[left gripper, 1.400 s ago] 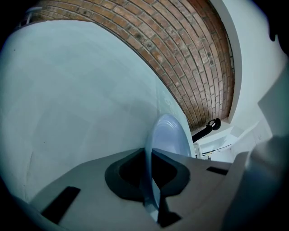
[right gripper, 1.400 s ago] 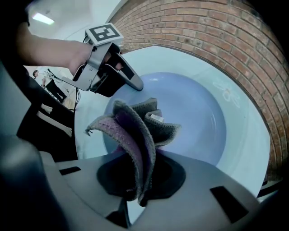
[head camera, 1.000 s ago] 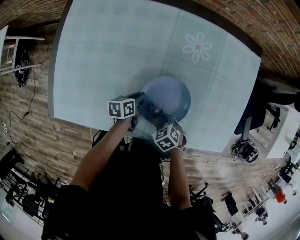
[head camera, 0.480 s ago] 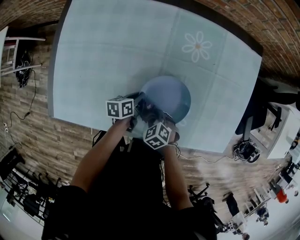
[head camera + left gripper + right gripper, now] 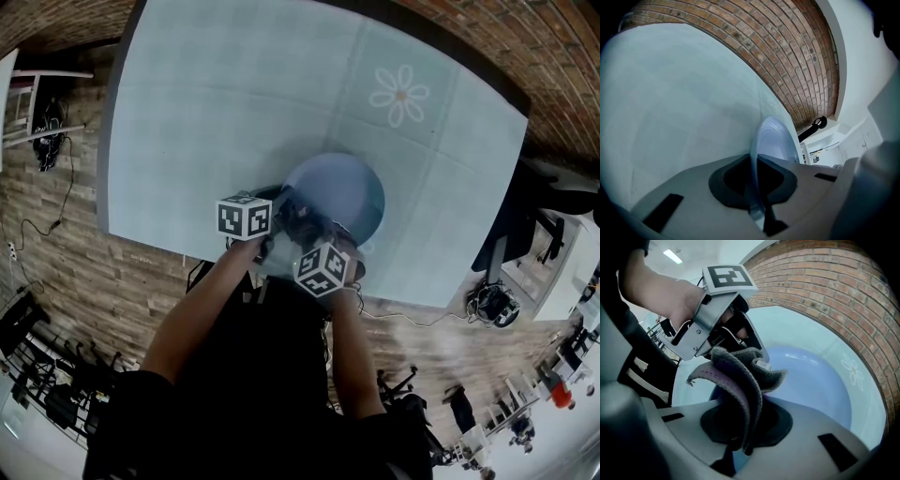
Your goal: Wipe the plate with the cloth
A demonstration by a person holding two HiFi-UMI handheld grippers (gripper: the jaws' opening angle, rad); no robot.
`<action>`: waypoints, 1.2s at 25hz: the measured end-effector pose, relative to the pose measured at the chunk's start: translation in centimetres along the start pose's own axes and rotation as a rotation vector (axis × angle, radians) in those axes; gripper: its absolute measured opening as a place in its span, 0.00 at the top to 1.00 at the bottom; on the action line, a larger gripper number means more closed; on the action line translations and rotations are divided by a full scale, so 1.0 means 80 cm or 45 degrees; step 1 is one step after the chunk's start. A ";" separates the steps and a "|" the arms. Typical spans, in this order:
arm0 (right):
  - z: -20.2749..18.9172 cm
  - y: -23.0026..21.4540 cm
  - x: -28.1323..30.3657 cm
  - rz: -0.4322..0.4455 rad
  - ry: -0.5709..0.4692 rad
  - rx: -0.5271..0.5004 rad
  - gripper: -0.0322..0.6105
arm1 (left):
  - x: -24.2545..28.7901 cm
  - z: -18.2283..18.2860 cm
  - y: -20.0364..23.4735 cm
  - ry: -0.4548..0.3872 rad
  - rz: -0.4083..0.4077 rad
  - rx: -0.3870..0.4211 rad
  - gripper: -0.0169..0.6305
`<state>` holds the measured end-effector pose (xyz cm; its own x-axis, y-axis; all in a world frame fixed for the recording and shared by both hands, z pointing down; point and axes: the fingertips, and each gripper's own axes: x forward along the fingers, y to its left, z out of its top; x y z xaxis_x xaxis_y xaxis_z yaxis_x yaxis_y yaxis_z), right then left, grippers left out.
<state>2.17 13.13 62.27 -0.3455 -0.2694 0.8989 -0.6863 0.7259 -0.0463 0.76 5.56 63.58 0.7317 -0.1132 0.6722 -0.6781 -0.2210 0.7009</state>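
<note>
At the near edge of one table [image 5: 216, 103], covered in smooth pale blue-green sheeting with a single white daisy motif [image 5: 398, 96], lies one round plate [image 5: 342, 192]: glossy, light blue, shallow, with a raised rim. Two grippers are present, each bearing one cube with black-and-white square markers. The left gripper [image 5: 757, 161] has its jaws closed on the plate's thin rim at the near-left side, so the plate appears edge-on between the dark pads. The right gripper [image 5: 743, 427] has its jaws pinched on one cloth [image 5: 740, 376], a soft, fuzzy, grey fabric with a purplish face, bunched in folds. The cloth hangs over the plate's near portion, just beside the left gripper; contact with the plate cannot be confirmed.
</note>
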 end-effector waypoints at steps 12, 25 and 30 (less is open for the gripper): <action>0.021 -0.053 0.006 -0.038 -0.009 -0.044 0.86 | 0.001 0.000 -0.002 0.011 -0.012 0.021 0.91; 0.035 -0.104 0.009 -0.098 -0.019 -0.040 0.86 | 0.002 0.001 -0.002 0.015 -0.029 0.023 0.91; 0.043 -0.152 0.008 -0.199 -0.050 0.024 0.86 | 0.002 0.001 -0.002 0.018 -0.027 0.023 0.91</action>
<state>8.10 1.94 61.87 -0.2585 -0.4028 0.8780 -0.7453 0.6614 0.0841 0.99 5.51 63.53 0.7447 -0.0945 0.6606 -0.6610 -0.2410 0.7106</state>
